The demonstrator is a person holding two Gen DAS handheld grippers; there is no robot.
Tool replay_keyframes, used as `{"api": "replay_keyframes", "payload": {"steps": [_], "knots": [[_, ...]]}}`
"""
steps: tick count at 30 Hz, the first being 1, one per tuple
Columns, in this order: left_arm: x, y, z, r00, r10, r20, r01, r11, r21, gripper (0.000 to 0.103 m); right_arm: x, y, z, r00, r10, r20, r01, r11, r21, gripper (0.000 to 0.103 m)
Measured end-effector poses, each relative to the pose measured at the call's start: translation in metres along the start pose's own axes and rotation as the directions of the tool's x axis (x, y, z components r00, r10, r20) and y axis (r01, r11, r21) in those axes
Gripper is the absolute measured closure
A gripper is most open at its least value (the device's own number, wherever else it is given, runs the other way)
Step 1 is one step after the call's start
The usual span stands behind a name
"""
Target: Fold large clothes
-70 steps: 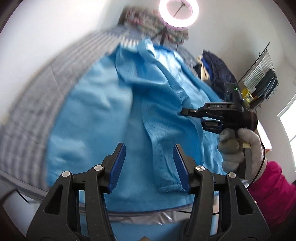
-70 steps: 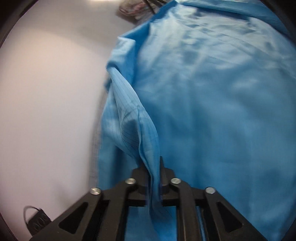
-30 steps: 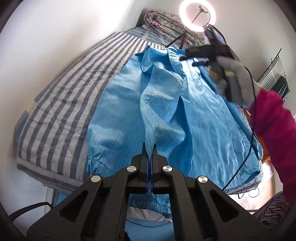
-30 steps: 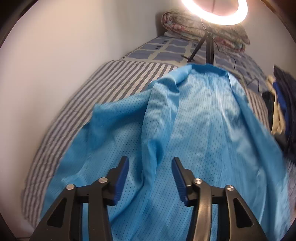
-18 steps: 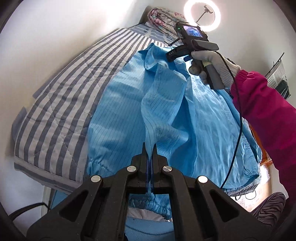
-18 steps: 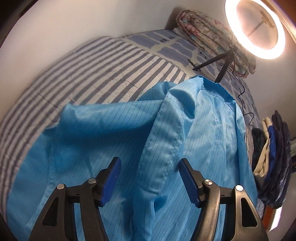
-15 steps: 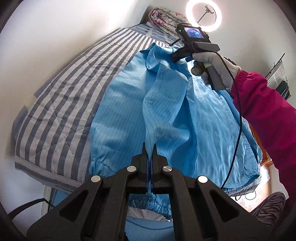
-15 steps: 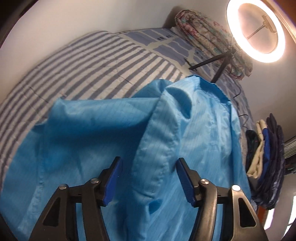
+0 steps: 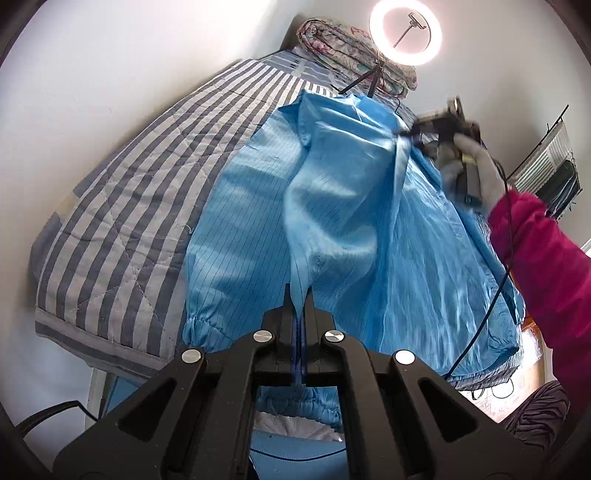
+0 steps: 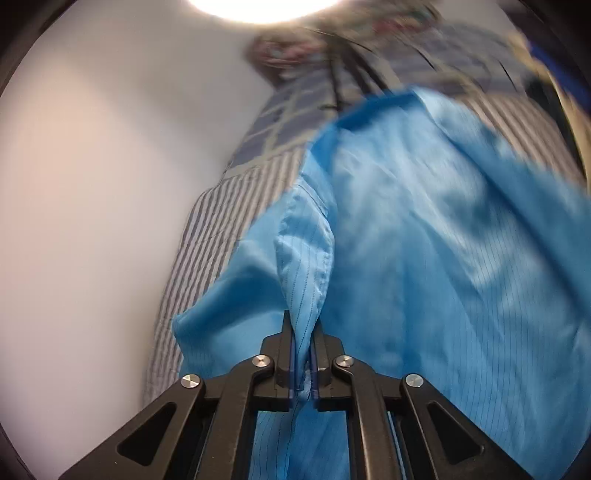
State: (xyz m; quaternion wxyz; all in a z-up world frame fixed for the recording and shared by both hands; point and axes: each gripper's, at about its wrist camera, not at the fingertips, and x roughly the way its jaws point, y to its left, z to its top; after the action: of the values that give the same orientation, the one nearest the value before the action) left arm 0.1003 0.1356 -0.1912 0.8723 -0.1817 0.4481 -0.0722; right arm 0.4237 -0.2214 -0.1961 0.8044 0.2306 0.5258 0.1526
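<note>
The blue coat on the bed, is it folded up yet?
Not yet. The blue coat lies mostly spread over the striped bed, with one loose ridge of cloth pinched up.

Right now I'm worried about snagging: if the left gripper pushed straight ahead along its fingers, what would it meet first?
The left gripper is shut on a fold of the blue striped garment, so more of that cloth comes first, probably with the striped bedspread under it.

A home bedroom: striped quilted bed (image 9: 140, 206), rolled floral bedding (image 9: 343, 51), ring light (image 9: 405, 31) on a tripod.
</note>
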Motion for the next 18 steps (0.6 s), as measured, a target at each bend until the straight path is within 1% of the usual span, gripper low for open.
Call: {"api": "replay_keyframes", "payload": {"steps": [1, 2, 3, 4, 5, 6, 7, 8, 9, 10, 11, 12, 13, 14, 15, 18], "knots": [[0.0, -0.001, -0.001, 1.0, 0.0, -0.002, 0.0, 1.0, 0.0, 0.103, 0.003, -0.009, -0.004, 0.995, -0.099, -0.017, 0.099, 0.995, -0.022, 0.087], [-0.001, -0.001, -0.001, 1.0, -0.003, -0.003, 0.003, 1.0, -0.001, 0.103, 0.006, -0.011, -0.007, 0.983, -0.179, -0.028, 0.177, 0.983, -0.054, 0.074], [-0.002, -0.002, -0.001, 1.0, -0.006, -0.005, 0.006, 1.0, -0.001, 0.103, 0.008, -0.011, -0.011, 0.966, -0.257, -0.03, 0.253, 0.962, -0.1, 0.071], [-0.003, -0.002, -0.002, 1.0, -0.012, -0.005, 0.012, 1.0, -0.004, 0.103, 0.008, -0.008, -0.013, 0.952, -0.306, -0.023, 0.3, 0.944, -0.14, 0.07], [-0.004, -0.003, -0.003, 1.0, -0.018, -0.005, 0.018, 1.0, -0.006, 0.103, 0.004, -0.006, -0.013, 0.944, -0.33, -0.01, 0.324, 0.932, -0.161, 0.07], [-0.006, -0.004, -0.005, 1.0, -0.024, -0.005, 0.024, 1.0, -0.009, 0.103, 0.001, -0.001, -0.012, 0.943, -0.333, 0.004, 0.329, 0.928, -0.174, 0.068], [-0.007, -0.005, -0.007, 1.0, -0.031, -0.006, 0.03, 0.999, -0.01, 0.103, -0.005, 0.008, -0.012, 0.95, -0.312, 0.022, 0.31, 0.932, -0.186, 0.067], [-0.008, -0.006, -0.009, 0.999, -0.034, -0.01, 0.034, 0.999, -0.009, 0.103, -0.01, 0.017, -0.011, 0.96, -0.279, 0.03, 0.28, 0.94, -0.195, 0.066], [-0.007, -0.008, -0.012, 0.999, -0.035, -0.014, 0.035, 0.999, -0.009, 0.103, -0.014, 0.03, -0.011, 0.973, -0.227, 0.034, 0.229, 0.948, -0.223, 0.065], [-0.006, -0.009, -0.014, 0.999, -0.035, -0.02, 0.035, 0.999, -0.009, 0.103, -0.017, 0.046, -0.012, 0.982, -0.185, 0.037, 0.188, 0.945, -0.266, 0.065], [-0.005, -0.009, -0.015, 0.999, -0.035, -0.024, 0.035, 0.999, -0.011, 0.103, -0.017, 0.064, -0.013, 0.986, -0.16, 0.04, 0.164, 0.936, -0.31, 0.062], [-0.004, -0.01, -0.017, 0.999, -0.037, -0.03, 0.037, 0.999, -0.016, 0.103, -0.015, 0.083, -0.016, 0.989, -0.139, 0.044, 0.145, 0.919, -0.366, 0.054], [-0.004, -0.01, -0.018, 0.999, -0.036, -0.031, 0.035, 0.999, -0.021, 0.103, -0.012, 0.103, -0.018, 0.992, -0.119, 0.048, 0.128, 0.897, -0.422, 0.049], [-0.003, -0.008, -0.018, 0.999, -0.034, -0.032, 0.033, 0.999, -0.029, 0.103, -0.008, 0.118, -0.023, 0.993, -0.105, 0.053, 0.118, 0.876, -0.467, 0.04], [-0.002, -0.006, -0.019, 0.999, -0.033, -0.033, 0.032, 0.999, -0.036, 0.103, -0.003, 0.135, -0.028, 0.993, -0.1, 0.058, 0.115, 0.851, -0.513, 0.034], [-0.001, 0.002, -0.018, 0.999, -0.035, -0.035, 0.033, 0.998, -0.06, 0.103, 0.018, 0.175, -0.04, 0.991, -0.11, 0.07, 0.13, 0.767, -0.628, 0.032]]}}
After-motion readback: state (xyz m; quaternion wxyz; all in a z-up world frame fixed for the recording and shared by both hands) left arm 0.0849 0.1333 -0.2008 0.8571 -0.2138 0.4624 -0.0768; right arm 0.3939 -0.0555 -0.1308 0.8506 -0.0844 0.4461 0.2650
